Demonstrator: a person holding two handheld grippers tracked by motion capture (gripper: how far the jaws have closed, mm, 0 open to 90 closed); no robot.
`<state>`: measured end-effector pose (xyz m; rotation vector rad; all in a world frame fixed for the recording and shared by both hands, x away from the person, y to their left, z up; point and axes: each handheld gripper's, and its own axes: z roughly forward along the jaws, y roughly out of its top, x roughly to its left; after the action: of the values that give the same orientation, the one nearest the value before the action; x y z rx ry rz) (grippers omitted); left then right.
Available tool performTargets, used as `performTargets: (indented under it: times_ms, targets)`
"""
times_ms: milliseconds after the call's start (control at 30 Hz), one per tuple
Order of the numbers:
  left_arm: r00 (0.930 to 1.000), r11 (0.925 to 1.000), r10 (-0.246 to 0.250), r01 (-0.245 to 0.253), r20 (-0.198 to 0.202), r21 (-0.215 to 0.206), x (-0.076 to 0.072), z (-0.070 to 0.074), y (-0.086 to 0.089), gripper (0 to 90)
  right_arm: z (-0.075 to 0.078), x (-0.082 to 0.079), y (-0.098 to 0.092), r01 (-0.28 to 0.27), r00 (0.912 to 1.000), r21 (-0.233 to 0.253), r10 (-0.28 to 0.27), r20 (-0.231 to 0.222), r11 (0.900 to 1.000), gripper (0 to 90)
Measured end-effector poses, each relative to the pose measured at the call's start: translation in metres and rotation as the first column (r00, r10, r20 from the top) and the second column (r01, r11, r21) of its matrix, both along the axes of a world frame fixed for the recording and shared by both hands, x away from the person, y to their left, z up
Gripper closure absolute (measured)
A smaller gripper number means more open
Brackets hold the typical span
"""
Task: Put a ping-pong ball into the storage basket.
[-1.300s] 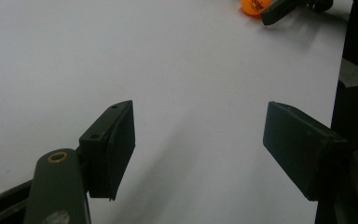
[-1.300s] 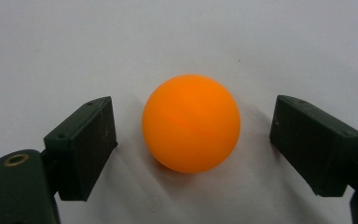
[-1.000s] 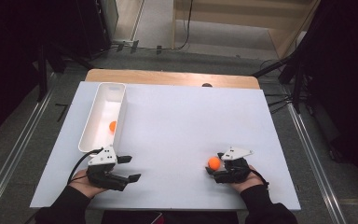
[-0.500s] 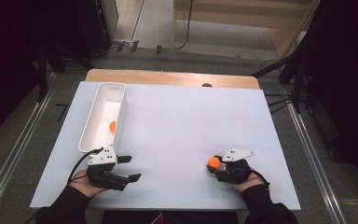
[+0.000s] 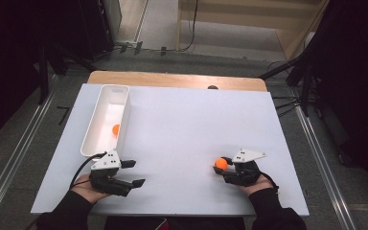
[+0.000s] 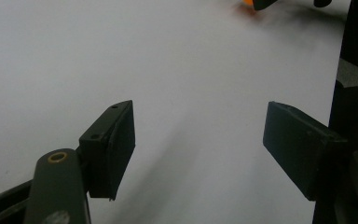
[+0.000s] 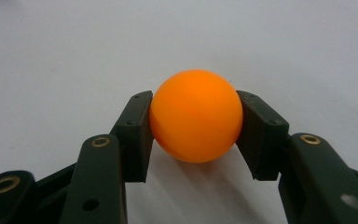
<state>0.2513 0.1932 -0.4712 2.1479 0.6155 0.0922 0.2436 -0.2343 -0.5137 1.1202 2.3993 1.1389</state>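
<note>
An orange ball (image 7: 195, 122) sits clamped between the two black jaws of my right gripper (image 5: 223, 168), low over the white table at the front right; the same ball (image 5: 220, 164) glows at that gripper's tip in the high view. My left gripper (image 5: 133, 173) rests at the front left with its jaws spread wide and nothing between them (image 6: 198, 144). A second orange ball (image 5: 116, 129) lies inside the white tray (image 5: 94, 125) at the left. In the left gripper view a sliver of the held ball (image 6: 248, 3) peeks in at the top edge.
The white sheet (image 5: 182, 124) covers most of the wooden table (image 5: 172, 79), whose far strip stays bare. A small dark knob (image 5: 212, 87) sits at the sheet's far edge. Dark stands and cables flank the table on both sides.
The right gripper with the ball has shifted very slightly; the left gripper has stayed put.
</note>
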Motion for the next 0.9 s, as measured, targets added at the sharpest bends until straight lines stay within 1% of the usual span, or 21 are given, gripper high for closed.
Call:
performTargets:
  times_ms: [100, 200, 267, 367, 533, 567, 633, 667, 733, 800, 900]
  targets:
    - [1.0000, 1.0000, 0.000, 0.000, 0.000, -0.001, 0.000, 0.000, 0.000, 25.5, 0.003, 0.001, -0.003, 0.007, 1.0000, 0.028, -0.007, 0.003, 1.000, 48.2]
    - [1.0000, 1.0000, -0.001, 0.001, -0.001, 0.001, 0.000, -0.001, 0.000, 25.5, 0.010, 0.002, -0.005, 0.023, 0.9997, 0.072, -0.023, -0.003, 0.997, 48.2]
    - [1.0000, 1.0000, -0.003, 0.003, -0.001, 0.004, 0.000, -0.001, 0.000, 25.5, 0.014, 0.002, -0.007, 0.033, 0.9995, 0.092, -0.033, -0.005, 0.995, 48.2]
    - [1.0000, 1.0000, -0.002, 0.002, -0.001, 0.004, 0.000, -0.001, -0.001, 25.5, 0.018, 0.002, -0.008, 0.038, 0.9993, 0.115, -0.038, 0.003, 0.993, 48.2]
    - [1.0000, 1.0000, -0.004, 0.004, 0.001, 0.005, 0.000, -0.001, -0.001, 25.5, 0.023, 0.002, -0.005, 0.025, 0.9995, 0.126, -0.028, 0.016, 0.992, 48.2]
    - [1.0000, 1.0000, -0.003, 0.003, -0.001, 0.003, 0.000, -0.001, -0.001, 25.5, 0.026, 0.002, -0.003, 0.020, 0.9996, 0.136, -0.023, 0.016, 0.990, 48.2]
    - [1.0000, 1.0000, -0.004, 0.004, 0.000, 0.001, 0.000, -0.001, -0.001, 25.5, 0.030, 0.002, -0.001, 0.021, 0.9998, 0.159, -0.022, 0.004, 0.987, 48.2]
    - [1.0000, 1.0000, -0.005, 0.005, 0.002, -0.001, 0.000, 0.000, -0.001, 25.6, 0.032, 0.002, 0.001, 0.022, 0.9997, 0.161, -0.023, 0.005, 0.987, 48.3]
    - [1.0000, 1.0000, -0.005, 0.005, 0.004, -0.003, 0.000, 0.000, -0.001, 25.5, 0.035, 0.002, 0.005, 0.014, 0.9996, 0.154, -0.018, 0.023, 0.988, 48.3]
    - [1.0000, 1.0000, -0.006, 0.006, 0.001, 0.000, 0.000, 0.000, -0.001, 25.5, 0.037, 0.003, 0.007, 0.008, 0.9995, 0.156, -0.012, 0.027, 0.988, 48.3]
    - [1.0000, 1.0000, -0.006, 0.006, 0.004, 0.000, 0.000, -0.001, -0.001, 25.5, 0.037, 0.003, 0.009, 0.005, 0.9997, 0.154, -0.008, 0.021, 0.988, 48.3]
